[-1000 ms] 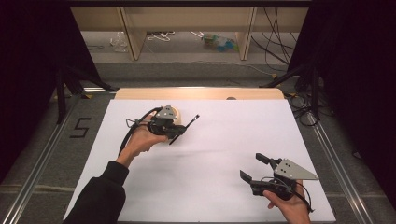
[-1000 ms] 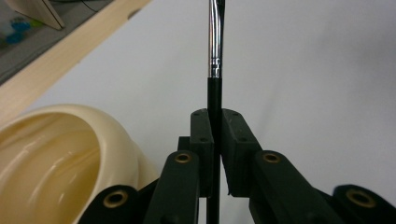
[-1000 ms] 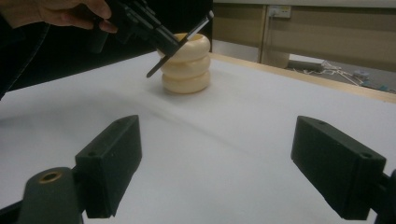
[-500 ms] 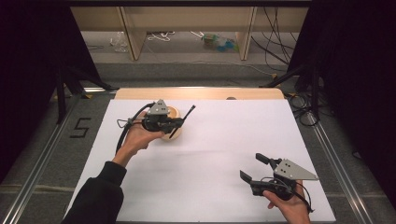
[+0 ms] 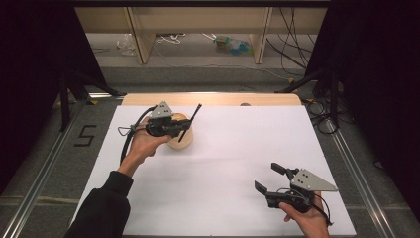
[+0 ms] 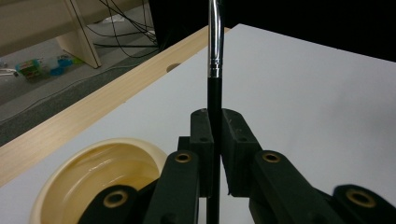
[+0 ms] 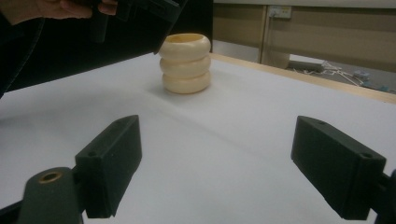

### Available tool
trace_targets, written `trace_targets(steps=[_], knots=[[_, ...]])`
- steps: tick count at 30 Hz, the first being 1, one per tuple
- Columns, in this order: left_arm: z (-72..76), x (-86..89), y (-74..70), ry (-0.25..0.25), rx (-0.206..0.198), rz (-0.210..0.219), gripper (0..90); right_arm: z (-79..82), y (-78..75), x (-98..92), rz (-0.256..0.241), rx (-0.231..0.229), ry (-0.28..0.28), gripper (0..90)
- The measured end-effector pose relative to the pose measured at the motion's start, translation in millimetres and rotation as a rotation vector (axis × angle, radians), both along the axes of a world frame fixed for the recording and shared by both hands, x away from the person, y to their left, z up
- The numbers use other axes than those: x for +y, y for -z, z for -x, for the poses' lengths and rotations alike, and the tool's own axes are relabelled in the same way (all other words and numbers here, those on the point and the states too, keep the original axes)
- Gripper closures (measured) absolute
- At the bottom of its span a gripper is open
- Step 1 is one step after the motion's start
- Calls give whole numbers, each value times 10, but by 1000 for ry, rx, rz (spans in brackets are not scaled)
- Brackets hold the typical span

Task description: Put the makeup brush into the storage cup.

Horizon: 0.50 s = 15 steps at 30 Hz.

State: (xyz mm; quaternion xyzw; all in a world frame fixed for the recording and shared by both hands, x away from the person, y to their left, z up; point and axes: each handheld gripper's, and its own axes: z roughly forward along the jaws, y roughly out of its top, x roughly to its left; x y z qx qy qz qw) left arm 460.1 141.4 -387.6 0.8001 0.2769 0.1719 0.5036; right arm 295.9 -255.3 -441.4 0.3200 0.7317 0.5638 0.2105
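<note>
A cream ribbed cup [image 5: 182, 140] stands at the back left of the white table [image 5: 237, 158]. My left gripper [image 5: 174, 127] hovers just above it, shut on a thin black rod [image 5: 191, 118] whose free end points up and away to the right. In the left gripper view the rod [image 6: 214, 95] runs up between the closed jaws into a silver metal section, and the cup's open mouth [image 6: 88, 175] lies below to the left. My right gripper [image 5: 270, 178] rests at the front right, open and holding nothing. It faces the cup [image 7: 186, 63] from far off.
A bare wooden strip [image 5: 213, 99] with a small hole runs along the table's far edge. Metal rails flank both sides of the table. Shelving, cables and small clutter lie on the floor beyond. Wide white surface lies between the two grippers.
My left gripper has shifted slightly left and back over the cup, and the rod's free end has swung upward. The right gripper has stayed put.
</note>
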Motion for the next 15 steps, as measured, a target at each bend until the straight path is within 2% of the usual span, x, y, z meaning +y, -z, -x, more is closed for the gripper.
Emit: trace_targets(steps=[15], knots=[[-6,61,-38,-55,-42,62,834,2,-3,7,-9,-3,-6,174]])
